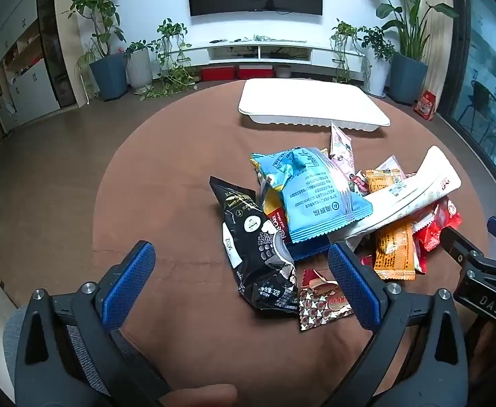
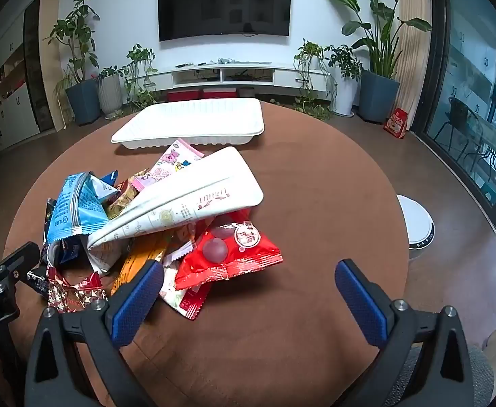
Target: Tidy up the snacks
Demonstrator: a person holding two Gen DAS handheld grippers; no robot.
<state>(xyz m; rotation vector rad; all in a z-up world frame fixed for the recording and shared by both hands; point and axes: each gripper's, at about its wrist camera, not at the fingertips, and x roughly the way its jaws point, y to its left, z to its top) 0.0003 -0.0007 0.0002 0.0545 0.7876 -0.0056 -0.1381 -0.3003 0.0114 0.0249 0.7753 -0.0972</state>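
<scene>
A heap of snack packets lies on the round brown table. On top are a light blue packet and a long white packet. A black packet lies at the heap's left edge, a red packet at its right. Beyond the heap stands an empty white tray, also seen in the right wrist view as the tray. My left gripper is open above the black packet, holding nothing. My right gripper is open beside the red packet, its left finger over an orange packet.
A star-patterned dark red packet lies nearest the front edge. A white round stool stands beside the table on the right. Potted plants, a TV stand and a red bag line the far wall.
</scene>
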